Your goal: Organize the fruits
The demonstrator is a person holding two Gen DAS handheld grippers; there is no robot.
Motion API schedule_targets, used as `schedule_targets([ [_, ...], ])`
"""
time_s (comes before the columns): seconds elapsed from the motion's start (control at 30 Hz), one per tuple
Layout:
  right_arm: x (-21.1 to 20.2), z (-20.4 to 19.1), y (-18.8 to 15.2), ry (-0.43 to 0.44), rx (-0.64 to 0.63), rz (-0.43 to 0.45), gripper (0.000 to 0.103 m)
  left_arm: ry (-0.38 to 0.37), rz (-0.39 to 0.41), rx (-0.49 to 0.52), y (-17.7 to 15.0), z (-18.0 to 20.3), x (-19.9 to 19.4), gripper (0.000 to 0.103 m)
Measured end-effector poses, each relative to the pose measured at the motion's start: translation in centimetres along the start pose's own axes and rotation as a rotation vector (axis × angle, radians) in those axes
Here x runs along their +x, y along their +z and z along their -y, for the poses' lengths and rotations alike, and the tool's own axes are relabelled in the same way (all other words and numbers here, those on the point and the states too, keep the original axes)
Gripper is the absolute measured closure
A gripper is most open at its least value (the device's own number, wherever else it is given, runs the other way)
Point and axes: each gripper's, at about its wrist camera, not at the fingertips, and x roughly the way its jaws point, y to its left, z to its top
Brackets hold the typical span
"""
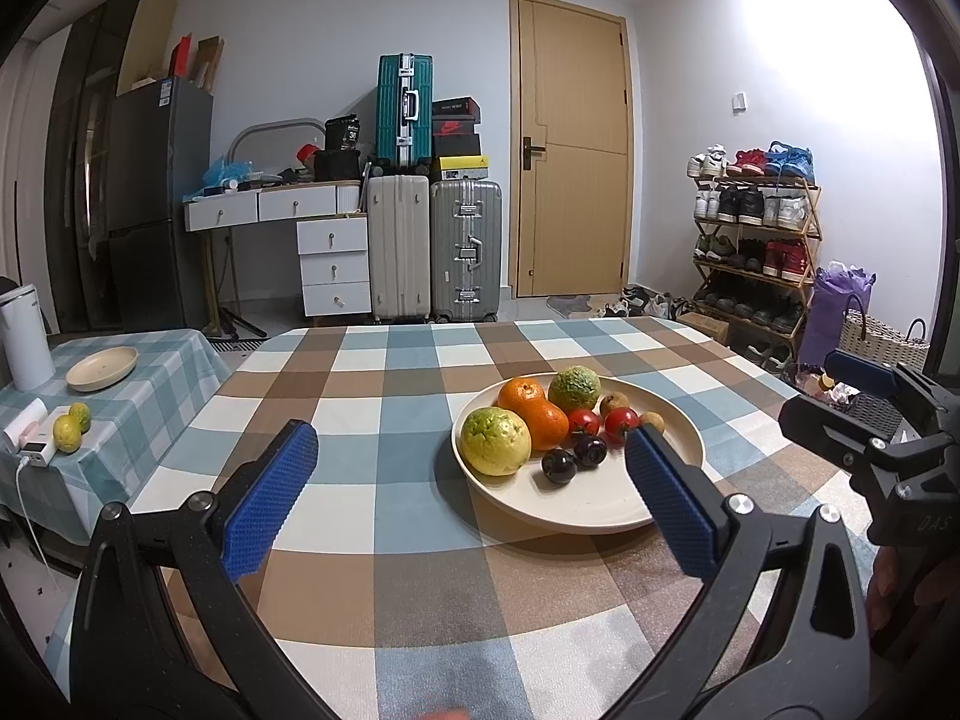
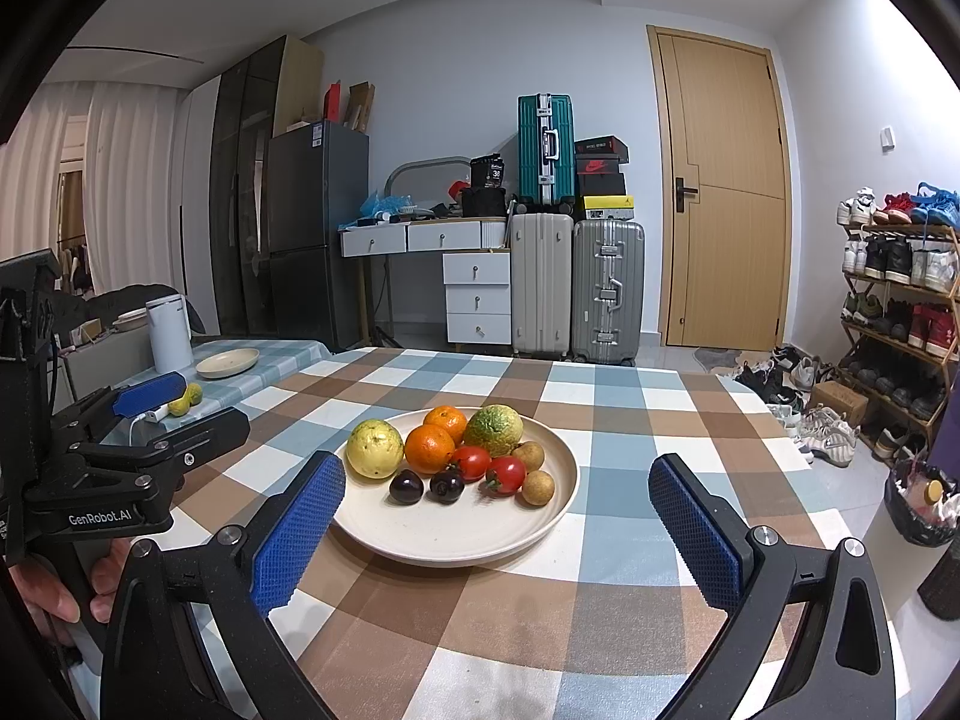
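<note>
Nearest the lens: left gripper [image 1: 471, 459], blue ribbed pads spread wide, nothing between them. It hangs over the checked tablecloth [image 1: 384, 396], near edge of the table. Its right pad [image 1: 672, 504] overlaps the near right rim of the plate in this view; contact cannot be judged.

Right gripper [image 2: 498, 495], same condition: jaws fully apart, empty, held above the cloth on the near side of the plate. Its left pad [image 2: 300, 531] sits just beside the plate's near left rim.

Cream plate [image 2: 456, 534] at mid-table carries all the fruit, bunched on its far half:
- yellow-green guava [image 2: 375, 449], far left
- two oranges [image 2: 429, 448], touching, one behind the other
- rough green-orange citrus [image 2: 493, 429], far right of the oranges
- two red tomatoes [image 2: 507, 474], side by side, centre
- two dark plums [image 2: 406, 486], nearest the gripper
- two small brown longans [image 2: 537, 487], right edge of the group
Near half of the plate is bare.

Side table [image 1: 150, 360] to the left, well apart from the main table: second cream plate [image 1: 102, 367], nothing visible on it; two yellow-green citrus fruits [image 1: 71, 427] near its front edge, beside a white charger [image 1: 36, 456]; white kettle [image 1: 24, 336] at far left.

A hand [image 2: 72, 588] grips the left tool's handle at the left edge of the right wrist view.
</note>
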Motion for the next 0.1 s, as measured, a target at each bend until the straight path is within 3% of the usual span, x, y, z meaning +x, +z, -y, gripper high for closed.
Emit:
schedule_targets([
  [0.1,-0.01,0.0,0.0,0.0,0.0,0.0,0.0,0.0,0.002,0.0,0.2,0.02,-0.15,0.001],
])
